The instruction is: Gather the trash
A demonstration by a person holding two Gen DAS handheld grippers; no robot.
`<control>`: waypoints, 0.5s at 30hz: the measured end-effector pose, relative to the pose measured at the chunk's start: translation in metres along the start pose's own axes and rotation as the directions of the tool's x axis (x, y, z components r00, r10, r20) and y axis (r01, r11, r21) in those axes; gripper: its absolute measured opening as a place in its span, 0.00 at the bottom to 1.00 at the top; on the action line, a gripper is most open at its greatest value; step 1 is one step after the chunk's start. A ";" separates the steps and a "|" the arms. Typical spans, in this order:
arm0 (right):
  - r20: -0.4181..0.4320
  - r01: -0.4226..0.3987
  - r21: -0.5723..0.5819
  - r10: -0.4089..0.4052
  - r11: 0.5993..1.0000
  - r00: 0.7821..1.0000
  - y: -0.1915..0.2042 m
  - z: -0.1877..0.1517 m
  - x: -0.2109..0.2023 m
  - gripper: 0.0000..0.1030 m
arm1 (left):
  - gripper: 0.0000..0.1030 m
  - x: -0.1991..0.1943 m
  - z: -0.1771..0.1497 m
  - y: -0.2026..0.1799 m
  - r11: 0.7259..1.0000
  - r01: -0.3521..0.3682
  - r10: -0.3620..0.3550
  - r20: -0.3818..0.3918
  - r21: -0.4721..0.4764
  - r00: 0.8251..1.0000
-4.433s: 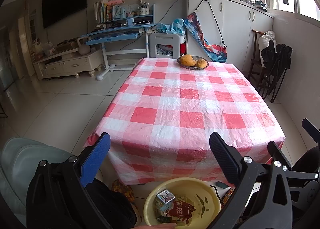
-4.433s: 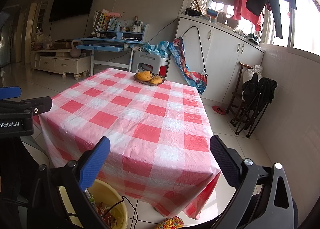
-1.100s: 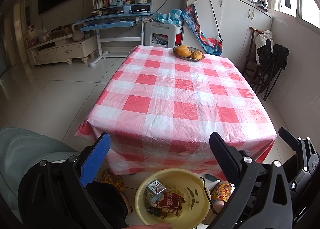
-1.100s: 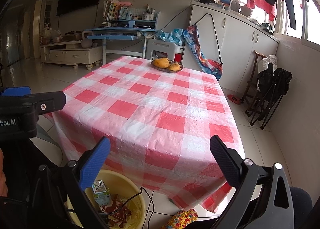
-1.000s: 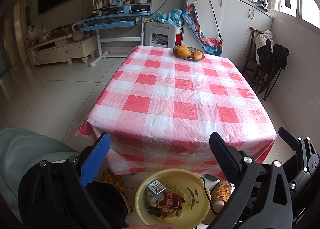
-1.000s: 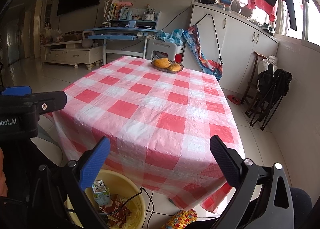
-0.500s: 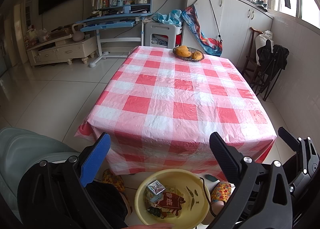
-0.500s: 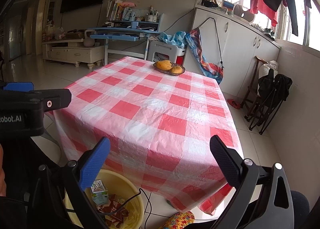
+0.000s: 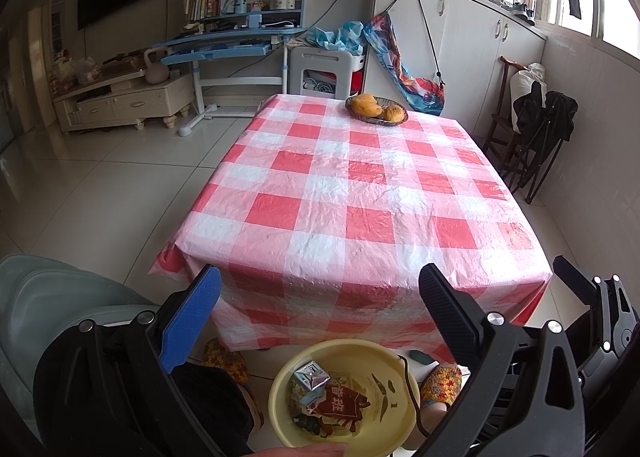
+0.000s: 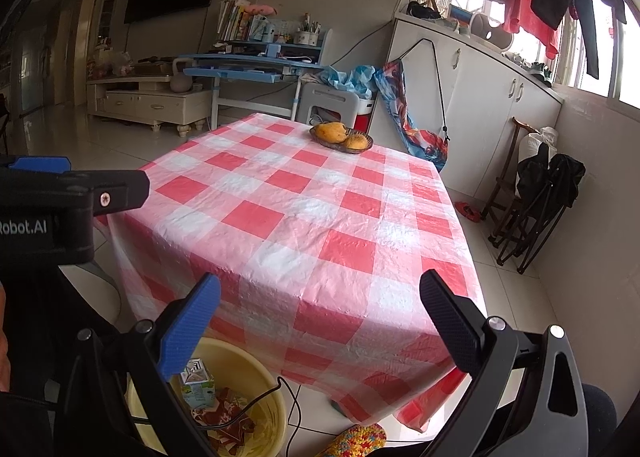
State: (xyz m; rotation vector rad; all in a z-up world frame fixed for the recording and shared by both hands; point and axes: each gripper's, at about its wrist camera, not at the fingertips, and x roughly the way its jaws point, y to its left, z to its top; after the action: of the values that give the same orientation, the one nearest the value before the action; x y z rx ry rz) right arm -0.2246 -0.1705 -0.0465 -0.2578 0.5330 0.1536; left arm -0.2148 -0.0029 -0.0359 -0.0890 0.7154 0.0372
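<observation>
- Trash (image 9: 320, 401) lies in a yellow basin (image 9: 384, 353) on the floor, just below the near edge of the checkered table (image 9: 360, 193): a small carton, red wrappers.
- Left gripper (image 9: 320, 305) hovers above the basin, fingers spread, holding nothing.
- Right gripper (image 10: 320, 313) is level beside it, fingers likewise spread and unloaded.

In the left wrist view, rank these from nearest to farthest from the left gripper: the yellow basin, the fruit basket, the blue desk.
1. Yellow basin, on the floor just below the left gripper, trash inside.
2. Fruit basket, at the far end of the checkered table.
3. Blue desk, beyond the table, against the back wall to the left.
</observation>
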 end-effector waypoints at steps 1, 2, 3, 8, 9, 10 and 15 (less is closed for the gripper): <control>0.000 0.000 0.000 0.000 1.000 1.000 0.000 0.000 0.000 0.93 | 0.93 0.000 0.000 0.000 1.000 0.000 0.000 0.000 0.000 1.000; -0.001 0.000 0.000 0.000 1.000 1.000 0.000 0.000 0.000 0.93 | 0.93 0.001 0.000 0.000 1.000 -0.001 0.001 0.000 0.001 1.000; -0.001 0.000 0.000 0.000 1.000 1.000 0.000 0.000 0.000 0.93 | 0.93 0.001 0.000 0.000 1.000 -0.002 0.002 -0.001 0.002 1.000; -0.001 -0.001 -0.001 0.001 1.000 1.000 0.001 0.000 0.000 0.93 | 0.93 0.000 0.000 0.000 1.000 0.000 0.000 0.000 0.001 1.000; -0.002 -0.001 -0.002 0.001 1.000 1.000 0.001 0.000 0.000 0.93 | 0.93 0.001 0.000 0.000 1.000 0.000 0.000 0.001 0.002 1.000; -0.002 -0.001 -0.002 0.001 1.000 1.000 0.001 0.000 0.000 0.93 | 0.93 0.000 0.000 0.000 1.000 0.000 0.000 0.001 0.002 1.000; -0.005 -0.004 -0.005 0.004 1.000 1.000 0.002 0.000 0.002 0.93 | 0.93 0.001 0.000 0.000 1.000 -0.001 0.001 0.000 0.003 1.000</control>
State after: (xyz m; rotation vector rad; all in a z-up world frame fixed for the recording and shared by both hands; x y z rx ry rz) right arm -0.2238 -0.1684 -0.0481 -0.2621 0.5378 0.1578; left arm -0.2138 -0.0026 -0.0363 -0.0854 0.7156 0.0370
